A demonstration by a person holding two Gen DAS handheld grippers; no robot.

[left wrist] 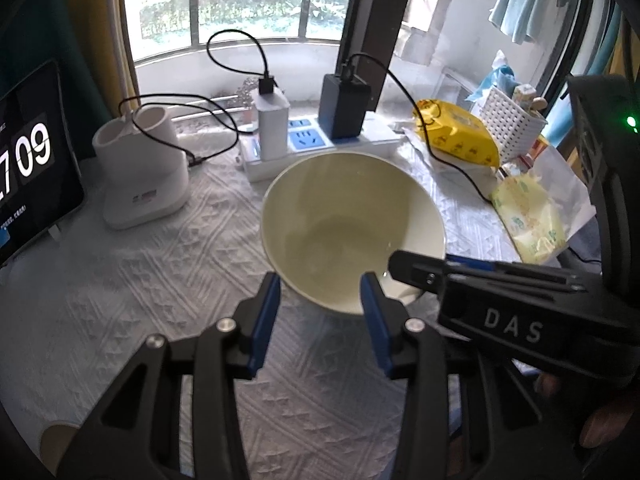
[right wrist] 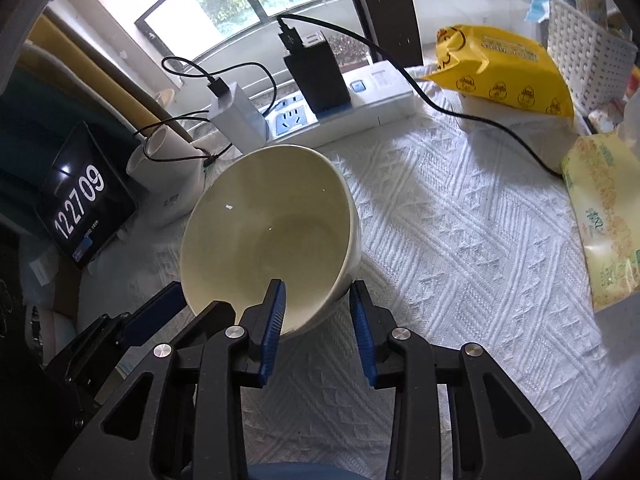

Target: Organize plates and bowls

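Note:
A deep cream bowl (left wrist: 344, 216) (right wrist: 260, 232) stands empty on the white textured tablecloth (right wrist: 460, 248). My left gripper (left wrist: 320, 286) is at its near rim. The left fingertip lies just outside the wall, and the right one is in front of the bowl's inside. The pads stand well apart. In the right wrist view one blue finger (right wrist: 156, 312) of it shows by the bowl's left rim. My right gripper (right wrist: 318, 292) straddles the bowl's wall, one finger inside and one outside by the foot, with space between the pads. In the left wrist view the right gripper (left wrist: 404, 268) reaches over the right rim.
Behind the bowl lies a white power strip (left wrist: 320, 146) with two chargers and looping black cables. A tablet showing a clock (left wrist: 28, 168) and a white holder (left wrist: 140, 172) stand at the left. A yellow wipes pack (left wrist: 460, 132), a white basket (left wrist: 508, 120) and a tissue pack (left wrist: 528, 216) sit at the right.

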